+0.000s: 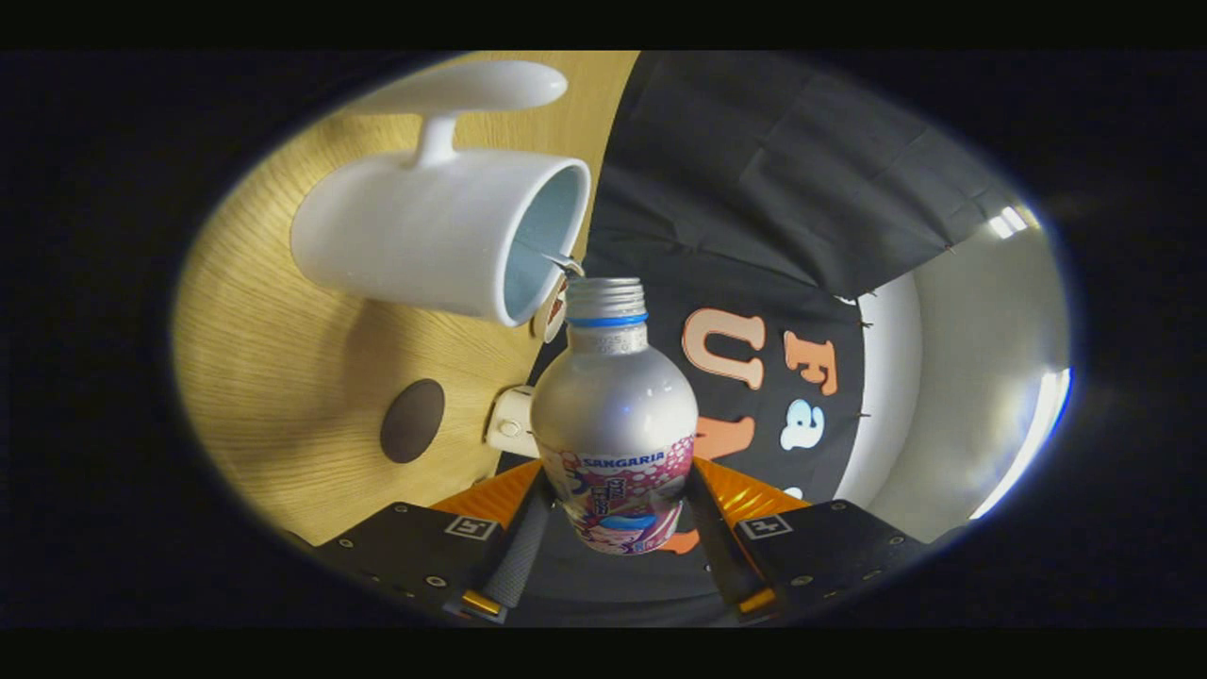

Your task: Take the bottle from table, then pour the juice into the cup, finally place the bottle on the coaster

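The tongs [613, 528] grip the bottle [613, 415] low on its body, one finger pressed against each side of the printed label, so they are closed only as far as the bottle's width allows. The bottle is silver with a blue ring under its threaded neck, and its cap is off. The whole view is rolled over, so the wooden tabletop [283, 396] stands like a wall beside the bottle, which means the bottle is tipped far over. Its open mouth sits just at the rim of the white cup [424, 236], and a thin stream runs from the mouth across the rim into the cup. The cup stands on the tabletop with its handle turned away from the bottle. A dark round coaster [412, 421] lies flat on the tabletop, apart from the cup and nearer the tongs. A small white fitting [510, 422] sits at the tabletop's edge, just beside the bottle's shoulder.
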